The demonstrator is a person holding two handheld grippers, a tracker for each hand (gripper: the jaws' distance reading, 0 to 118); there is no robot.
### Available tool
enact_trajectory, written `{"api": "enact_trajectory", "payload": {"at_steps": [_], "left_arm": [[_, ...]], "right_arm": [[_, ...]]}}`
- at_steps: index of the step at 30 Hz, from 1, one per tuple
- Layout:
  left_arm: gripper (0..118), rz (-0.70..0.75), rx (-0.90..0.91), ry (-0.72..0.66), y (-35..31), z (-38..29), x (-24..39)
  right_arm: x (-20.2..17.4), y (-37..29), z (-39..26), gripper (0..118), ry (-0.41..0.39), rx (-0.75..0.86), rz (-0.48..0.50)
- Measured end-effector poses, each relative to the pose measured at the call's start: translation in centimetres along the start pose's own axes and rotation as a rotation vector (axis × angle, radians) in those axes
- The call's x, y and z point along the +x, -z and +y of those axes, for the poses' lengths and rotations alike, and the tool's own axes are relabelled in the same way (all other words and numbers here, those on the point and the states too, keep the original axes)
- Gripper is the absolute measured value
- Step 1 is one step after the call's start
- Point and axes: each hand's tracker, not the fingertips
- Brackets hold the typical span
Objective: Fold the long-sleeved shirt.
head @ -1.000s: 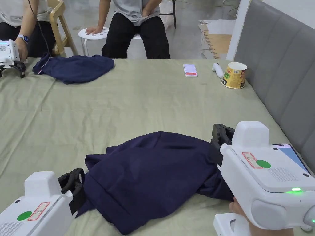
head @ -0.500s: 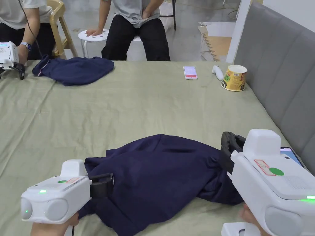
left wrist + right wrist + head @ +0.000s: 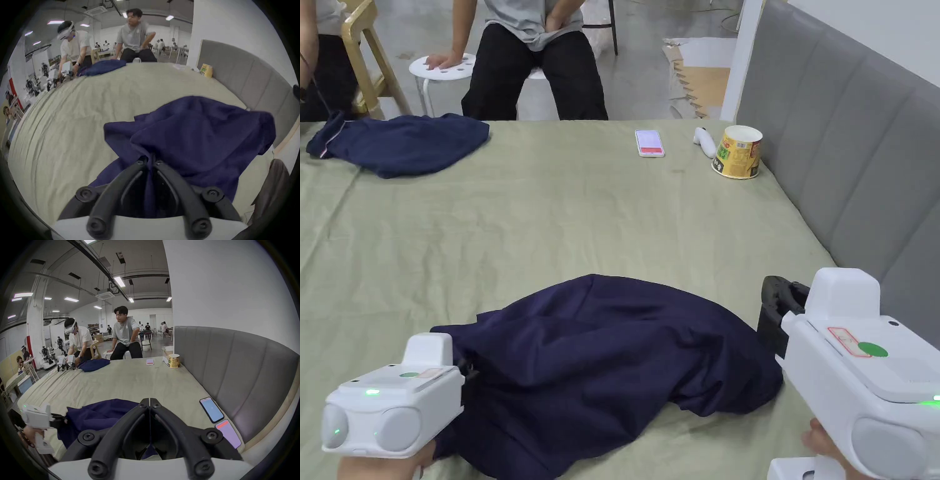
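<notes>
The right gripper view shows two phones point(image 3: 211, 409) by the headboard (hidden from the head). Left gripper point(image 3: 151, 160) pinches the shirt point(image 3: 203, 129); right gripper point(image 3: 149, 400) fingers are closed, contents unclear.

A large open workspace, something like a robotics lab or data-collection hall, not a home. The ceiling point(image 3: 113, 272) at twelve o'clock is bare, with exposed ducts, cable trays and strip lights. A bed point(image 3: 600, 206) with a green sheet and grey padded headboard point(image 3: 850, 156) stands on a bare concrete floor point(image 3: 650, 75). At ten o'clock in the right gripper view a person in a headset point(image 3: 76, 337) works with handheld devices, and small wheeled robots point(image 3: 47, 356) stand behind. More people sit at tables point(image 3: 164, 331) far back near one o'clock.
</notes>
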Motion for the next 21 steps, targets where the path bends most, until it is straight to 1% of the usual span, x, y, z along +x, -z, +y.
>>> {"api": "enact_trajectory", "payload": {"at_steps": [4,6,9,10,11,12,13,14,15,16,18,19,20,21], "left_arm": [[10,-0.064,0.064,-0.055,-5.9,-0.6,0.4],[10,-0.071,0.073,-0.055,-8.1,-1.5,0.7],[10,-0.077,0.081,-0.06,-10.4,-2.7,1.2],[10,-0.077,0.082,-0.069,-11.1,-3.2,1.3],[10,-0.079,0.082,-0.076,-11.5,-3.7,1.4],[10,-0.079,0.079,-0.089,-11.9,-4.0,1.5],[10,-0.08,0.075,-0.1,-12.1,-4.2,1.5],[10,-0.082,0.074,-0.105,-12.4,-4.6,1.7],[10,-0.08,0.07,-0.116,-12.7,-4.9,1.8],[10,-0.076,0.065,-0.128,-12.8,-5.2,2.0],[10,-0.081,0.06,-0.156,-12.8,-5.5,1.9],[10,-0.081,0.059,-0.162,-12.9,-5.5,2.0],[10,-0.08,0.057,-0.166,-12.8,-5.5,1.9],[10,-0.077,0.056,-0.168,-12.7,-5.4,1.8]], "right_arm": [[1.6,3.0,0.6,0,-0.081,-0.063,-0.021],[2.6,5.9,0.8,3,-0.111,-0.14,-0.022],[3.8,11.1,0.9,3,-0.11,-0.235,-0.019],[4.1,13.1,0.8,15,-0.127,-0.277,0.003],[4.3,14.8,0.6,37,-0.15,-0.327,0.026],[4.4,16.5,0.4,66,-0.158,-0.382,0.05],[4.5,18.4,-0.1,98,-0.159,-0.445,0.068],[4.6,20.1,-0.8,107,-0.165,-0.508,0.091],[4.7,21.5,-1.5,107,-0.169,-0.56,0.107],[4.6,22.9,-2.3,106,-0.177,-0.602,0.103],[4.3,25.0,-4.2,106,-0.229,-0.691,0.071],[4.0,25.8,-5.3,106,-0.27,-0.738,0.051],[3.8,26.6,-6.5,102,-0.31,-0.79,0.041],[3.6,27.2,-7.6,94,-0.344,-0.839,0.039]]}}
